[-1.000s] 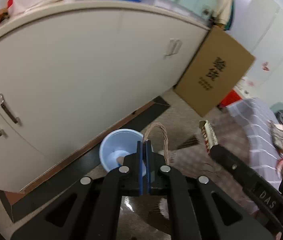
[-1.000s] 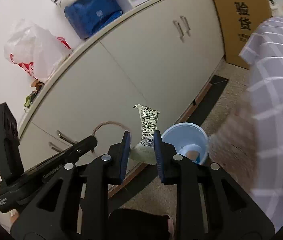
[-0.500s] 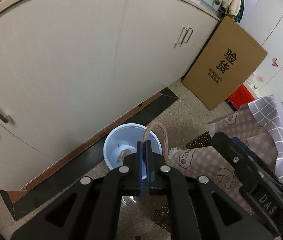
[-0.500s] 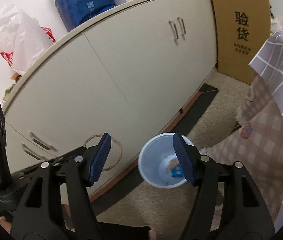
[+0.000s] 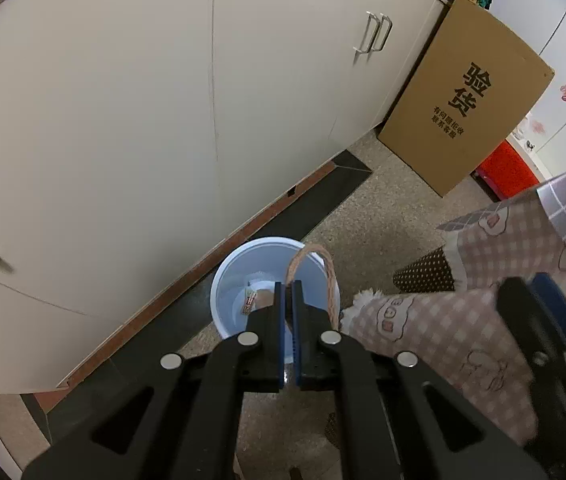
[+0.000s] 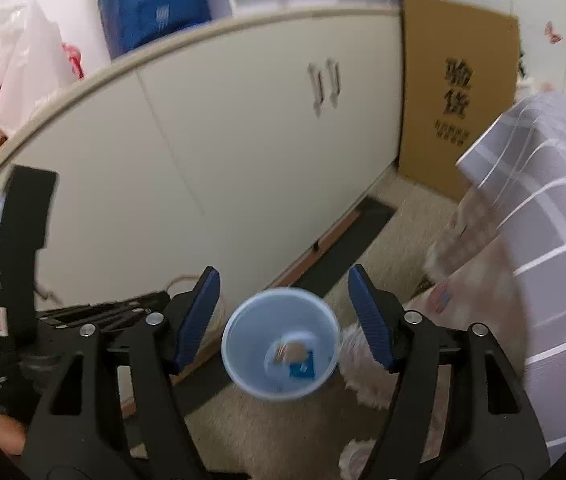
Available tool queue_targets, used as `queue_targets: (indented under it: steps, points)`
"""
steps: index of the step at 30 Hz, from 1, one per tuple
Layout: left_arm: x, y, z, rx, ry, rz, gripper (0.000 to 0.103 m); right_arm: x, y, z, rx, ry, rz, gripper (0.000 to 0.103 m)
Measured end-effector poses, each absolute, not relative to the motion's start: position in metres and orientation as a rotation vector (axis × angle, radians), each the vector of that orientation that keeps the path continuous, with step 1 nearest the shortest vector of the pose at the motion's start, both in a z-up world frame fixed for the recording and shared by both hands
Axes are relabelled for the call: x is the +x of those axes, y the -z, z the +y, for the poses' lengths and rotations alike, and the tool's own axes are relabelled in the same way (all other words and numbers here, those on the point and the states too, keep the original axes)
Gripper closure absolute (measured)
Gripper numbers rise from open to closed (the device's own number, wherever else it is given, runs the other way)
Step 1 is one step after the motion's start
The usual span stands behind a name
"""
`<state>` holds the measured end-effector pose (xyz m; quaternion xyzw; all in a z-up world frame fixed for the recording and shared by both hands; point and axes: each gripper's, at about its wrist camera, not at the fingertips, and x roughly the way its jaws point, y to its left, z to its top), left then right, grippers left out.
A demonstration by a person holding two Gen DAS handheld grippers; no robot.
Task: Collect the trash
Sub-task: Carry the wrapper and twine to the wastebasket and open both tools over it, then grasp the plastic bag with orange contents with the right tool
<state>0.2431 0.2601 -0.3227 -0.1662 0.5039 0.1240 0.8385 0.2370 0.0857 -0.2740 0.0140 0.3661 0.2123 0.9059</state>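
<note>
A light blue bin point(image 5: 239, 276) stands on the floor by the white cabinets; it also shows in the right wrist view point(image 6: 251, 364). Wrappers lie at its bottom point(image 6: 295, 358). My left gripper point(image 5: 287, 300) is shut on a loop of brown twine point(image 5: 325, 276) and holds it just above the bin's rim. My right gripper point(image 6: 283, 304) is open and empty, hovering above the bin. The left gripper also shows at the left of the right wrist view, blurred.
White cabinet doors point(image 5: 163, 120) run along the back. A brown cardboard box point(image 5: 463, 100) leans at the right. A checked cloth point(image 5: 483, 300) hangs at the right, also in the right wrist view point(image 6: 543, 240). Bags point(image 6: 23, 60) sit on the cabinet top.
My right gripper opened and let go of the printed wrapper, which is gone from its jaws. Both grippers moved closer above the bin. The left stays shut on the twine.
</note>
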Motion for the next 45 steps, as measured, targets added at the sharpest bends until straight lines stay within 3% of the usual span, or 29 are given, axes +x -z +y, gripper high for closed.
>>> queue_targets:
  steps: [4, 5, 6, 7, 28, 35, 45]
  points:
    - [0.246, 0.311, 0.266, -0.398, -0.277, 1.047, 0.095, 0.234, 0.259, 0.076, 0.07, -0.423, 0.694, 0.034]
    - [0.245, 0.309, 0.267, -0.412, -0.275, 1.049, 0.075, 0.234, 0.257, 0.075, 0.079, -0.423, 0.688, 0.034]
    - [0.244, 0.307, 0.268, -0.426, -0.279, 1.049, 0.039, 0.233, 0.253, 0.072, 0.089, -0.421, 0.676, 0.034]
    - [0.241, 0.305, 0.268, -0.428, -0.288, 1.043, 0.031, 0.232, 0.251, 0.07, 0.095, -0.417, 0.666, 0.034]
    - [0.153, 0.185, 0.228, -0.378, -0.287, 0.817, 0.031, 0.164, 0.186, 0.03, 0.237, -0.459, 0.623, 0.032]
    - [0.15, 0.159, 0.143, -0.276, -0.105, 0.789, 0.031, 0.141, 0.167, -0.049, 0.287, -0.309, 0.584, 0.032]
    - [0.168, 0.161, 0.001, -0.129, 0.152, 0.813, 0.031, 0.11, 0.173, -0.201, 0.371, -0.008, 0.56, 0.029]
